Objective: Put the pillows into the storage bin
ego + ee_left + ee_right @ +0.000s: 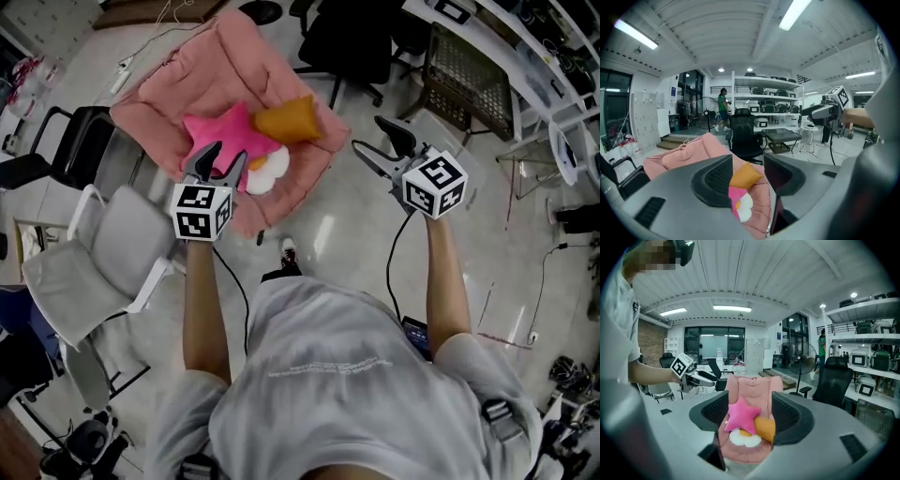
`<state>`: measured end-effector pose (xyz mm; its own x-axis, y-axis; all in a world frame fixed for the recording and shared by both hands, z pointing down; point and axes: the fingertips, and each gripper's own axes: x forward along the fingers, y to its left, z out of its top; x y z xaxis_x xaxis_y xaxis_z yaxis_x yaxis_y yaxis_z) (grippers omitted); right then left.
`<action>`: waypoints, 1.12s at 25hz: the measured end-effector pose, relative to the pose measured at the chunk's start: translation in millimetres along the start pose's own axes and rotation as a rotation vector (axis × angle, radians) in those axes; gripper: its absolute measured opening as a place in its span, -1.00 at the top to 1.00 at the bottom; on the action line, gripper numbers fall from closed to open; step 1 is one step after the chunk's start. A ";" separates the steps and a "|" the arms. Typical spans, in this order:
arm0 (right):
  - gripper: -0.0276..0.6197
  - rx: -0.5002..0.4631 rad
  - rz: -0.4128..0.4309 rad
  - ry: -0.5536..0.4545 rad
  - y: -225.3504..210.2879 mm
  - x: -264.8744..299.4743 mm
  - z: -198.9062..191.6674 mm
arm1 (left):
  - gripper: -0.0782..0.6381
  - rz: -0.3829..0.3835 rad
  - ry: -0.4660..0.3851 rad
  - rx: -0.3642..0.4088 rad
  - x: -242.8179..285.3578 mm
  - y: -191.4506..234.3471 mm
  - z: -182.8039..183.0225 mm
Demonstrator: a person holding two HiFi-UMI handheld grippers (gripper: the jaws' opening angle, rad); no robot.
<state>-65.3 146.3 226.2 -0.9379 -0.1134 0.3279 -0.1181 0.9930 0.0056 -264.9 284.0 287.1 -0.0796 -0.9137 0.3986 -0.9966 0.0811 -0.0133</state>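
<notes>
A pink star pillow, an orange pillow and a white cloud-shaped pillow lie together on a pink padded floor lounger. My left gripper hovers open over the lounger's near edge, just above the star and white pillows, holding nothing. My right gripper is open and empty, off to the right of the lounger. The left gripper view frames the orange pillow between its jaws at a distance. The right gripper view looks at the star from farther off.
A light grey office chair stands at my left and a black office chair behind the lounger. A dark wire-mesh basket sits at the far right by white shelving. A person walks in the background.
</notes>
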 end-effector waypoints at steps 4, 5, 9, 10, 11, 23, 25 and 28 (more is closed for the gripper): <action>-0.01 0.014 0.086 0.091 -7.6 70.2 -18.7 | 0.16 0.034 0.057 -0.072 19.5 37.7 -30.2; -0.01 0.017 0.107 0.108 -7.9 85.4 -23.3 | 0.16 0.042 0.070 -0.087 23.9 46.5 -37.1; -0.01 0.043 0.171 0.168 -10.7 136.6 -43.2 | 0.16 0.075 0.117 -0.159 39.5 75.2 -64.6; -0.01 0.056 0.188 0.187 -11.8 148.3 -50.1 | 0.16 0.083 0.133 -0.184 42.5 80.1 -73.5; -0.02 0.071 0.209 0.209 -12.7 160.4 -57.5 | 0.16 0.094 0.149 -0.210 45.0 85.0 -82.7; 0.01 0.067 0.508 0.501 -9.9 285.1 -181.5 | 0.13 0.264 0.338 -0.501 77.9 102.0 -195.1; -0.01 0.088 0.566 0.531 -10.3 303.5 -199.4 | 0.10 0.297 0.364 -0.560 86.7 96.5 -208.6; -0.03 0.074 0.646 0.586 -3.3 328.7 -231.9 | 0.10 0.340 0.391 -0.643 99.9 91.8 -231.8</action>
<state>-297.5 113.6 553.0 -0.5122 0.5265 0.6785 0.3388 0.8498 -0.4037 -359.7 292.5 538.3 -0.2432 -0.6030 0.7598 -0.7037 0.6488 0.2896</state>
